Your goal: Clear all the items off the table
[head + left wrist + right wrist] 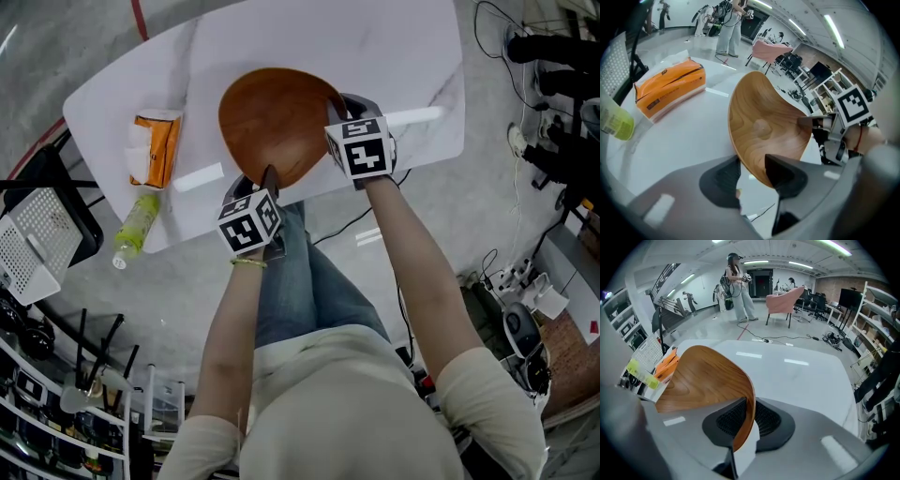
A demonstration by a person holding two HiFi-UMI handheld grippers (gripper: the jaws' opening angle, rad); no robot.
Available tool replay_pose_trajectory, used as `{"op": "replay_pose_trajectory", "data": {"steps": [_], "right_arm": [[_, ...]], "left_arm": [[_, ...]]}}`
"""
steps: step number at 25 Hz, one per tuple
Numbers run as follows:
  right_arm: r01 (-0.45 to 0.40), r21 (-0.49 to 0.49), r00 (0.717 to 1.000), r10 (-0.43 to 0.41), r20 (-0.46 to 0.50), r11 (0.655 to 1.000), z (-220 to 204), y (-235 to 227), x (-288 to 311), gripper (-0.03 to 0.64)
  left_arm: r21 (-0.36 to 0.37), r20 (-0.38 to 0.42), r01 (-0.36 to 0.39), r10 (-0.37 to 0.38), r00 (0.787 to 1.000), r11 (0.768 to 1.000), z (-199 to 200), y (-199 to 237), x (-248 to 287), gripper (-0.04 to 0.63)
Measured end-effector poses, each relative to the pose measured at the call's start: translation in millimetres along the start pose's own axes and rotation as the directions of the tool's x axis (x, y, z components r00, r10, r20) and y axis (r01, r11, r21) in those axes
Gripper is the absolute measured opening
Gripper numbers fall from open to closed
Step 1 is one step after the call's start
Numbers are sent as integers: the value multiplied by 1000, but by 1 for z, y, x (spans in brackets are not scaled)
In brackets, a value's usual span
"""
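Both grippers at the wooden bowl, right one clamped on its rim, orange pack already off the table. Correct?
Not quite. The orange pack is still lying on the table, as the head view shows. The rest holds: the left gripper and right gripper are both at the wooden bowl, and the right one is clamped on its rim.

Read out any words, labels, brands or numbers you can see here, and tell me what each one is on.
No text here can be read.
Orange pack: a small dark mark on top, too small to read.
Green bottle: label print too blurred to read.
Marker cubes: black-and-white square patterns only, no words or numbers.
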State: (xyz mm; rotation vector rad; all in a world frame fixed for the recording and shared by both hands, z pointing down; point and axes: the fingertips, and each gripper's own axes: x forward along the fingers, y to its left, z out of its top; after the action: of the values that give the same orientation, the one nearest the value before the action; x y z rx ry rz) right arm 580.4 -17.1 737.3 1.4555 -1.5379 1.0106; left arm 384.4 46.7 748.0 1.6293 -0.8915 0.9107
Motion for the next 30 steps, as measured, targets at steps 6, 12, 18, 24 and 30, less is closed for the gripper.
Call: {"op": "replay_pose_trajectory", "data": {"steps": [6, 12, 18, 24, 30], "right_arm": [[16, -20, 1000, -16, -9, 1000, -8, 3, -4, 44], [30, 7, 999, -30, 21, 1000, -13, 3, -25, 44], [43, 28, 998, -45, 54, 999, -13, 0, -49, 43], [56, 43, 993, -60, 97, 998, -13, 2, -82, 43], [58, 33, 989, -62, 133, 998, -18, 7, -117, 43]], "left_arm": [[-3, 0, -9, 9, 1000, 1000, 3, 10, -2, 144], [15, 27, -11, 11, 1000, 1000, 3, 5, -15, 130], [32, 66, -4, 2, 998, 999, 3, -6, -31, 126], [56, 102, -6, 0, 995, 998, 3, -16, -56, 115], [76, 131, -6, -4, 991, 997, -7, -27, -84, 114]]}}
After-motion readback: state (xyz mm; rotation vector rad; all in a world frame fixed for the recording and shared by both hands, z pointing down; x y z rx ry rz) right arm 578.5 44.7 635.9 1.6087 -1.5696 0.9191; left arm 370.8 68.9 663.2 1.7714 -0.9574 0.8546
